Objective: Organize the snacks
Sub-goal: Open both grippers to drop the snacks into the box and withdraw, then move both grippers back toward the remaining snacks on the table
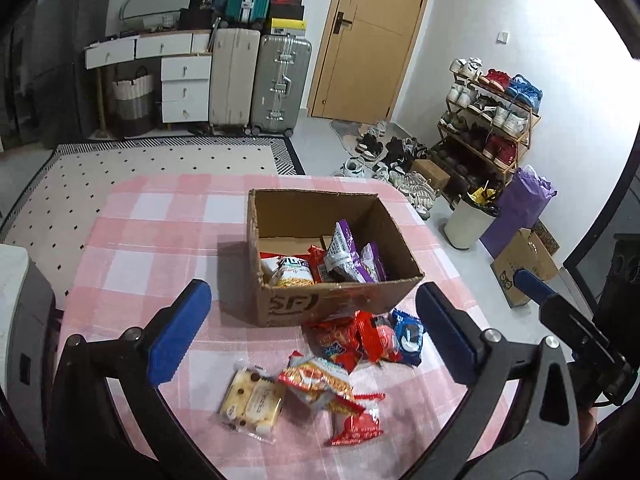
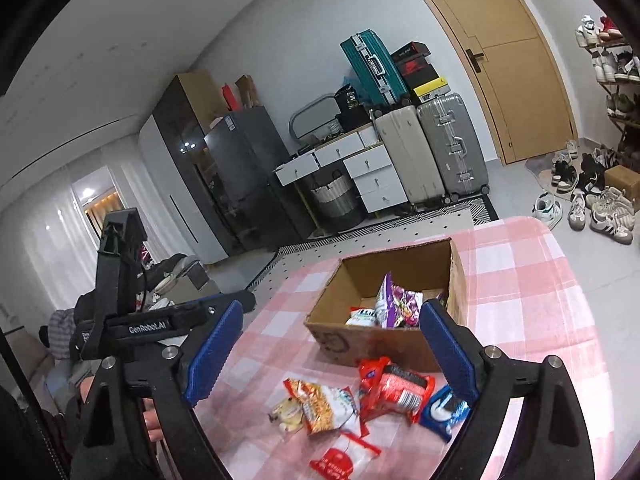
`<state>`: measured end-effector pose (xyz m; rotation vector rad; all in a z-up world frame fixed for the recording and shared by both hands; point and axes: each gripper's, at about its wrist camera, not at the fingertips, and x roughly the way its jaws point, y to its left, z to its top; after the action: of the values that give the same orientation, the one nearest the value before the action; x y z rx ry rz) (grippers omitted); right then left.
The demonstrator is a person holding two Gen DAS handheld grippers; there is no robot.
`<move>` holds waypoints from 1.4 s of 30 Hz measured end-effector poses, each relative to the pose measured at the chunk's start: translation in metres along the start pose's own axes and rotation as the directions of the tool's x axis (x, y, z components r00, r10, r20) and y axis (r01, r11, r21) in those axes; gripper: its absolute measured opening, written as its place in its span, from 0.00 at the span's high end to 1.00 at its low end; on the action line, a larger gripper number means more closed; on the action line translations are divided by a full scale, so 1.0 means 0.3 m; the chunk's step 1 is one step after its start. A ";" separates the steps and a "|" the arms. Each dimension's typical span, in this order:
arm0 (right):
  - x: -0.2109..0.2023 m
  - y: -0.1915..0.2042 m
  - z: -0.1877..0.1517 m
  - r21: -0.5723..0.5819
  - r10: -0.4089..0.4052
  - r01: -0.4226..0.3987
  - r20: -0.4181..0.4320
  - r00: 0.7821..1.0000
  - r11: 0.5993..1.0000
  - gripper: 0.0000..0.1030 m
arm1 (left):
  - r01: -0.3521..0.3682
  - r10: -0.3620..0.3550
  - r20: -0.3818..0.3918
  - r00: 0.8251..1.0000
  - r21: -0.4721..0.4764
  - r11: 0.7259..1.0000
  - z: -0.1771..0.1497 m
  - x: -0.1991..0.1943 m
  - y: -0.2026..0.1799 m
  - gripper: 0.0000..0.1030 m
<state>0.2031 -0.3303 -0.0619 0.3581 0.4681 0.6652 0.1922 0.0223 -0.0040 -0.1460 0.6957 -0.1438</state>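
Observation:
An open cardboard box [image 1: 340, 304] stands on the pink checked table [image 1: 160, 216] and holds several snack packs, among them purple ones [image 1: 352, 260]. Loose packs lie in front of it: red packs [image 1: 356, 340], a blue cookie pack [image 1: 408, 336], a noodle-print pack [image 1: 316, 380], a pale biscuit pack [image 1: 252, 404]. My left gripper [image 1: 312, 336] is open and empty above the loose pile. My right gripper [image 2: 332, 352] is open and empty over the same pile [image 2: 396, 388], near the box [image 2: 384, 344]. Part of the right gripper [image 1: 560, 312] shows in the left wrist view.
A rug [image 1: 160, 160] lies beyond the table. Suitcases [image 1: 280, 84], white drawers [image 1: 184, 88], a door [image 1: 372, 36], a shoe rack [image 1: 492, 120], floor shoes [image 1: 392, 160], a bin [image 1: 472, 216] and a floor box [image 1: 524, 264] ring the room. The table's right edge is near the grippers.

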 end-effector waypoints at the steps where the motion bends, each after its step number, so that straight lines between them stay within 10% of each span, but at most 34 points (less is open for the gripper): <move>1: -0.012 0.010 -0.013 -0.004 -0.001 0.001 0.001 1.000 1.000 0.10 | -0.003 0.003 0.005 1.000 0.003 1.000 -0.010 -0.018 -0.001 0.01; 16: -0.088 0.080 -0.212 -0.038 -0.058 0.056 -0.054 0.997 0.998 0.02 | -0.044 0.045 0.019 0.999 -0.029 0.999 -0.239 -0.216 0.025 0.01; 42: 0.159 0.063 -0.512 -0.070 -0.120 0.102 -0.329 0.937 0.992 0.02 | -0.074 0.061 -0.111 0.992 -0.119 0.990 -0.557 -0.066 0.207 0.01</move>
<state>0.1467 -0.2592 -0.1960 0.1674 0.7865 0.6282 0.0745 0.0724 -0.1295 -0.2342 0.8163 -0.0439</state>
